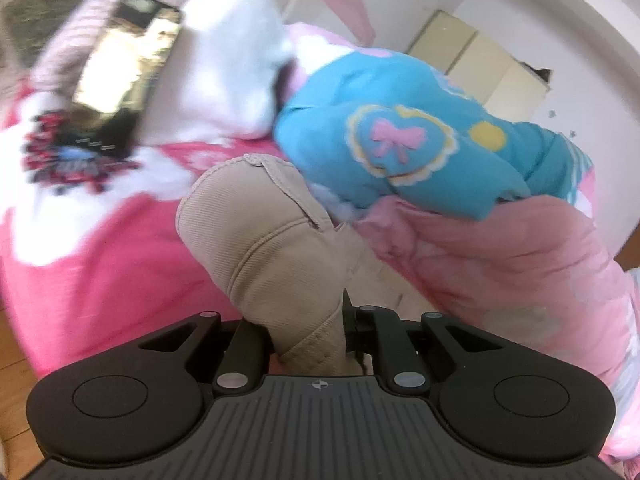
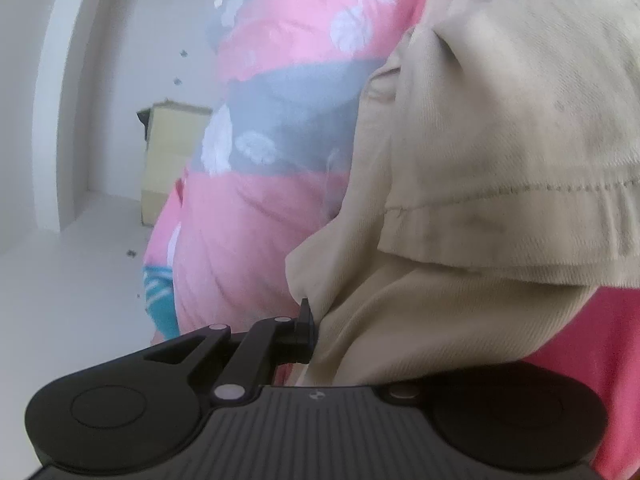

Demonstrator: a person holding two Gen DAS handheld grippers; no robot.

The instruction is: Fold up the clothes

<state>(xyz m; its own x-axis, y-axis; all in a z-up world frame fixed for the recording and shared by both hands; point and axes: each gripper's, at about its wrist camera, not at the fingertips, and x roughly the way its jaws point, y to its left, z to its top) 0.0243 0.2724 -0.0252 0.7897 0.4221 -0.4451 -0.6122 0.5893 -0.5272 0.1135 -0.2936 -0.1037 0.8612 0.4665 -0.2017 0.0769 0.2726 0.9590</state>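
In the left wrist view, we see the left gripper at six o'clock with its jaws closed onto a hemmed edge of the beige garment, which runs from the jaws up toward eleven o'clock. Around it lie the hot-pink cloth at nine o'clock, the blue garment with a bow motif at one o'clock and the pale pink garment at three o'clock; a gold phone rests on a white pillow at eleven o'clock. In the right wrist view, the right gripper sits at six o'clock; only its left finger shows, pressed against the beige garment, which drapes over the other finger and fills the frame from one to five o'clock. We judge the jaws clamped on this fabric. The pale pink garment hangs behind at twelve o'clock. To perform this step well, we keep both grips firm on the hem, draw the two points apart until the edge is taut, and lift the garment clear of the neighbouring clothes before laying it flat.
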